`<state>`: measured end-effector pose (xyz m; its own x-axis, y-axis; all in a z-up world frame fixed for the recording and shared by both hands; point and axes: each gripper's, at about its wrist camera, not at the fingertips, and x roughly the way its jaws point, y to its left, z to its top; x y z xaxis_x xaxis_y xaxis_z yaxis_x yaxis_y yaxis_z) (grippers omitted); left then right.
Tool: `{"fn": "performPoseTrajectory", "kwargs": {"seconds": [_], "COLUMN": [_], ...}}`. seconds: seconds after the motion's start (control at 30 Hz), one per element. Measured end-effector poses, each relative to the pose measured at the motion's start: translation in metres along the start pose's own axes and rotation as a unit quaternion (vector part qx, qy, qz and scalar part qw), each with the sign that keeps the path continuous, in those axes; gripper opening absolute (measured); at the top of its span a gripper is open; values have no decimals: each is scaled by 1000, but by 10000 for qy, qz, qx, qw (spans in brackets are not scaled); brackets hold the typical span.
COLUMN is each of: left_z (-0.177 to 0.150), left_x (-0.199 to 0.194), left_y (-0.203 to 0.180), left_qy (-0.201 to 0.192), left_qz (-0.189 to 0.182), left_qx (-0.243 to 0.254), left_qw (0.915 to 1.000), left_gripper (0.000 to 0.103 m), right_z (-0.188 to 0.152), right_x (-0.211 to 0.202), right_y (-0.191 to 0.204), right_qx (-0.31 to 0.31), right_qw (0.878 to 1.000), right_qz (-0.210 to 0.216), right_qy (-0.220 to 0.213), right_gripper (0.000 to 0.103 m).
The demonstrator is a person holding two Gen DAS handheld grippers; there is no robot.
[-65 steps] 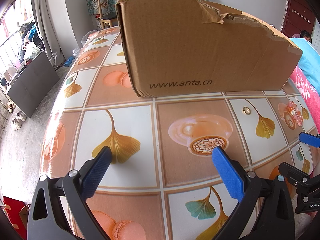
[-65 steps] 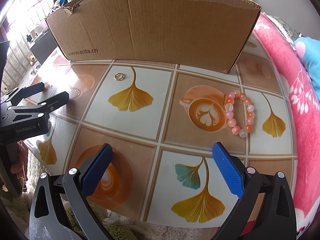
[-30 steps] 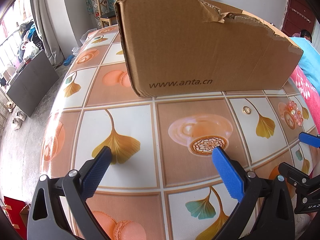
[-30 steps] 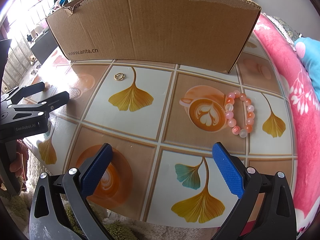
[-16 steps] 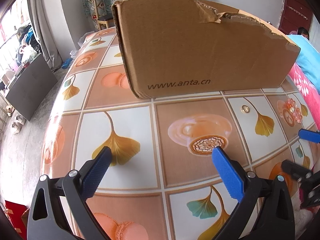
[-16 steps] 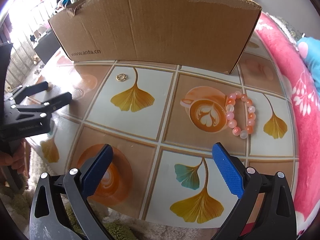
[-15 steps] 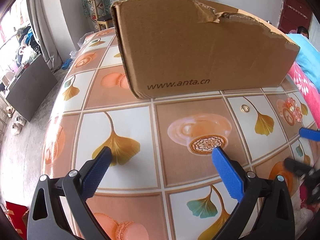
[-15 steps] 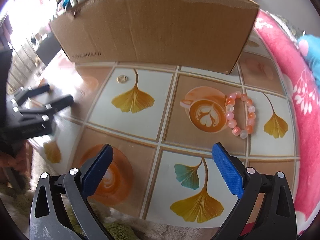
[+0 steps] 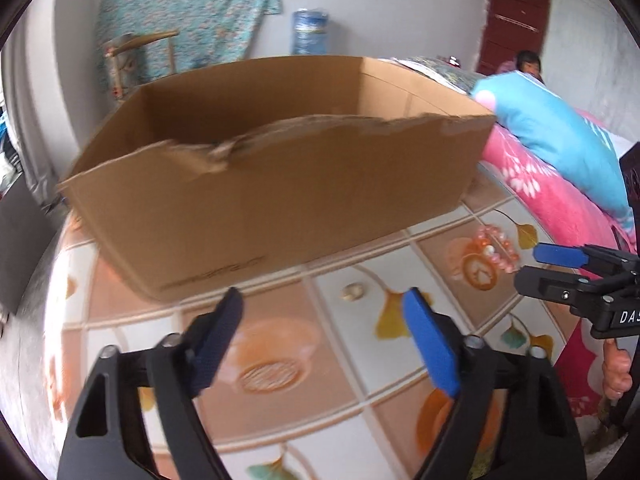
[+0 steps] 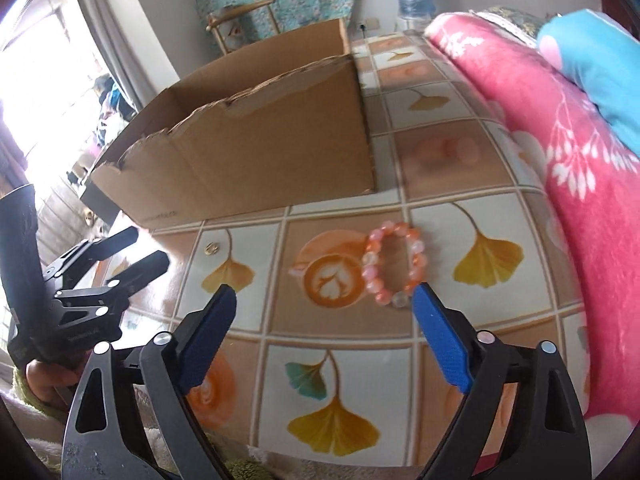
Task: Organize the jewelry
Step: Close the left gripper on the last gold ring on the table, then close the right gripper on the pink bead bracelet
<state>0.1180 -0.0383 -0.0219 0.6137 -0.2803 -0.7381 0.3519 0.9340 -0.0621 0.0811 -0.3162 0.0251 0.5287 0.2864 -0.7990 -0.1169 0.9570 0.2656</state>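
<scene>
Both grippers have swung up toward the box, jaws closing a bit, empty. Bracelet lies just ahead of right gripper; left gripper faces ring.

**Worktop and what lies on it**

The worktop wears a glossy tile-print cover of ginkgo leaves and coffee cups. A torn-rimmed cardboard box stands on its far part, open at the top. On the near side of the box, a small gold ring lies on a white tile toward the left. A pink bead bracelet lies flat toward the right edge, well apart from the ring. A pink blanket runs along the right edge.
</scene>
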Motion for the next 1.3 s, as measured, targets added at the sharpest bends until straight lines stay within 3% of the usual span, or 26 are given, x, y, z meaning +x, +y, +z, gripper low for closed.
{"fn": "performPoseTrajectory", "kwargs": {"seconds": [0.23,0.53,0.73,0.87,1.17,1.3], "left_z": [9,9,10,9,3,-4], "left_x": [25,41,43,44,40,32], "left_y": [-8,-11,-17,-22,-19,-10], "left_qy": [265,490,464,420,397,393], "left_qz": [-267,-228,-189,14,152,205], "left_qx": [-51,45,266,491,437,295], "left_qw": [9993,9985,9984,9979,9981,9986], "left_gripper": [38,20,19,12,12,12], "right_z": [-6,-7,-9,-12,-4,3], "right_x": [0,5,4,-1,-13,-6], "right_y": [-18,-28,-30,-30,-21,-13], "right_qx": [128,188,236,268,-78,-269], "right_qw": [9999,9998,9997,9996,9997,9996], "right_qz": [-37,-42,-80,-82,-96,63], "right_qy": [-43,-42,-50,-90,-198,-37], "right_gripper": [81,78,76,73,58,52]}}
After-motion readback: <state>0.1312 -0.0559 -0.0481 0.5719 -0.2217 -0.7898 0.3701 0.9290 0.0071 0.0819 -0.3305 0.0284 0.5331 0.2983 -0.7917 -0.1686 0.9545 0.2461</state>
